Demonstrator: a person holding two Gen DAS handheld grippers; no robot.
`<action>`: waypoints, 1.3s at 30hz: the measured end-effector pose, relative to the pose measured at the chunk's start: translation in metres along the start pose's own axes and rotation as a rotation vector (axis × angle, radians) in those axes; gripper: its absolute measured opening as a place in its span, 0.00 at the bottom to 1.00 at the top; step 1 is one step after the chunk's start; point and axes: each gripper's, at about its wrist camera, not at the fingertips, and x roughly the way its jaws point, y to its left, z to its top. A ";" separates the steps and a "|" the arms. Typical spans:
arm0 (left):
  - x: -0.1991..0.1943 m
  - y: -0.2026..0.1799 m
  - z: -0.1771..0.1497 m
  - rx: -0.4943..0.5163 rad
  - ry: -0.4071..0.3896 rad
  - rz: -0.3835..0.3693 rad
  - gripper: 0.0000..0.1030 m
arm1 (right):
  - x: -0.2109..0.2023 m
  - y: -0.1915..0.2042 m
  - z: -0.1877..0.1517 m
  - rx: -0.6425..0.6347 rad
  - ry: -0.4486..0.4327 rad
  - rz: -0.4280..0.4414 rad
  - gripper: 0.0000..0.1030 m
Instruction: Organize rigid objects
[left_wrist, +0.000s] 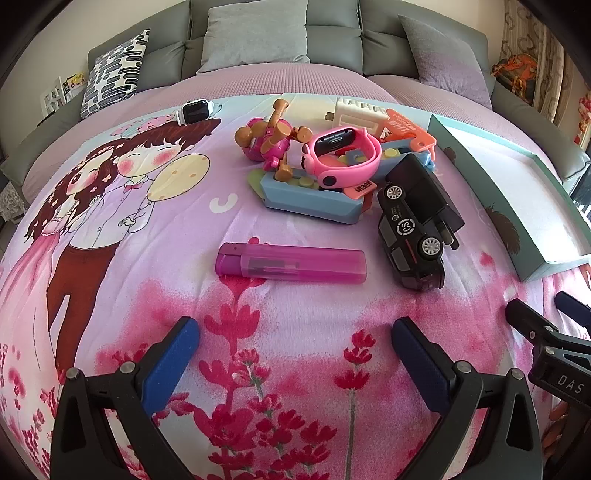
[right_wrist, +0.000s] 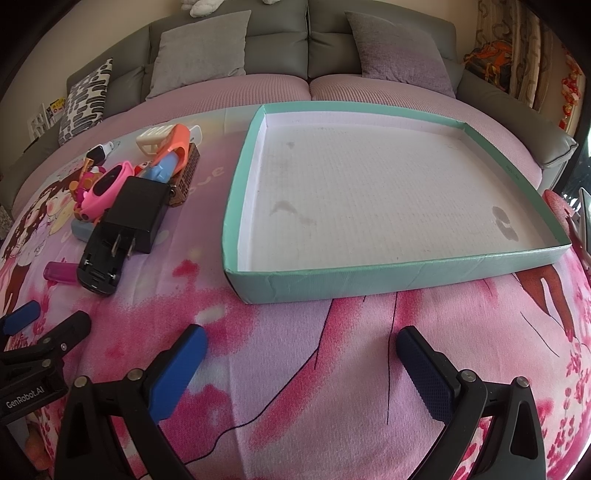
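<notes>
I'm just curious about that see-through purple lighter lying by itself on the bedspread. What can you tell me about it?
The translucent purple plastic lighter is a long, slim body with a darker magenta cap at its left end and a dark inner tube showing through. It lies flat on its side on the pink floral bedspread, crosswise to the left wrist camera, apart from the toy pile behind it. Nothing touches it but the cloth. The black toy car sits close to its right end.

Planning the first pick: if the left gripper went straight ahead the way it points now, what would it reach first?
Most likely the purple lighter, lying crosswise on the blanket ahead of the open left gripper. Only bare fabric shows between them. The black toy car sits off to the right of that line; depth is uncertain.
</notes>
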 end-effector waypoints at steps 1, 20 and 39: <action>0.000 0.000 0.000 0.001 -0.001 0.003 1.00 | 0.000 0.000 0.000 0.000 0.000 -0.001 1.00; -0.052 0.029 0.025 -0.096 -0.062 -0.133 1.00 | -0.052 -0.008 0.013 0.077 -0.100 0.064 1.00; -0.021 0.036 0.041 -0.232 0.106 -0.038 1.00 | -0.047 0.045 0.110 0.030 -0.115 0.297 1.00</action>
